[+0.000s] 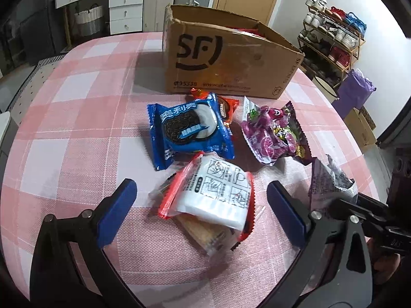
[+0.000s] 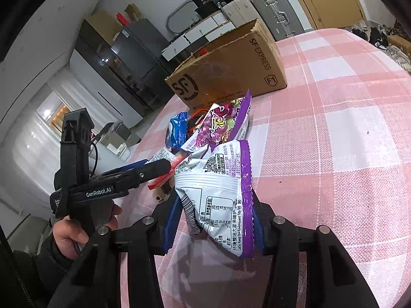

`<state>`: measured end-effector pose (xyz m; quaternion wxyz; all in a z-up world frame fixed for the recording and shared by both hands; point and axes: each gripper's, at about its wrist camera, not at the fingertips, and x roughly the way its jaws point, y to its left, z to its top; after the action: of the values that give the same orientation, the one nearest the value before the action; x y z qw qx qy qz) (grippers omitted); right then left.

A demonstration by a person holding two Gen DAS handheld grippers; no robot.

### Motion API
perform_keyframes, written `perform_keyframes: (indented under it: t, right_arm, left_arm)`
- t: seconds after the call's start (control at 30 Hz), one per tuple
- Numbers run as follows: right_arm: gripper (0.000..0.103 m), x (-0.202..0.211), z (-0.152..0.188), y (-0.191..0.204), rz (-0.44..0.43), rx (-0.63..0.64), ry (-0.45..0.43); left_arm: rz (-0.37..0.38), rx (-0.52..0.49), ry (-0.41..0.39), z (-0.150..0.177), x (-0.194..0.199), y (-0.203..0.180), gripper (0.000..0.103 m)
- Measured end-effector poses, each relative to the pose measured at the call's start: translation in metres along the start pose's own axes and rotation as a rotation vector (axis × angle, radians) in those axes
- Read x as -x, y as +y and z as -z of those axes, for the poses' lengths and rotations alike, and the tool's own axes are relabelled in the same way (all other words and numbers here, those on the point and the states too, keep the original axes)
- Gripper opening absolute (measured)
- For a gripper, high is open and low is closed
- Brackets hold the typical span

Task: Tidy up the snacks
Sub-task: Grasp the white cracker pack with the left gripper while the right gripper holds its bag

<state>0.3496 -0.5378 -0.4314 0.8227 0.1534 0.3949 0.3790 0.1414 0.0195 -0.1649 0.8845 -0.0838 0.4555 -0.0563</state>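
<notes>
My left gripper [image 1: 201,205] is open, its blue fingers on either side of a white packet with red edges [image 1: 214,196] that lies on a cracker pack. Beyond it lie a blue Oreo pack [image 1: 188,128], an orange packet [image 1: 227,105] under it and a purple candy bag [image 1: 273,131]. My right gripper [image 2: 214,220] is shut on a white and purple snack packet [image 2: 218,190], held just above the table; that packet also shows in the left wrist view [image 1: 330,182]. An open SF cardboard box [image 1: 226,56] stands behind the snacks and shows in the right wrist view [image 2: 231,66].
The table has a pink and white checked cloth [image 1: 77,118]. The left gripper [image 2: 133,177] and the hand holding it show at the left of the right wrist view. A shoe rack [image 1: 331,41] and drawers [image 1: 123,7] stand beyond the table.
</notes>
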Motion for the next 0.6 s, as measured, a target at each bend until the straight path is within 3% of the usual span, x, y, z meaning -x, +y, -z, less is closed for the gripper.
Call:
perform_keyframes:
  t: [0.27,0.6]
  right_arm:
    - [0.048,0.0007,-0.0001,0.0037,0.003,0.009,-0.003]
    - [0.048,-0.001,0.0008,0.002,0.004,0.004,0.004]
  left_arm:
    - [0.02,-0.003,-0.008,0.0019,-0.0037,0.006,0.09]
    - [0.031,-0.038,-0.025,0.0025,-0.0026,0.0069,0.052]
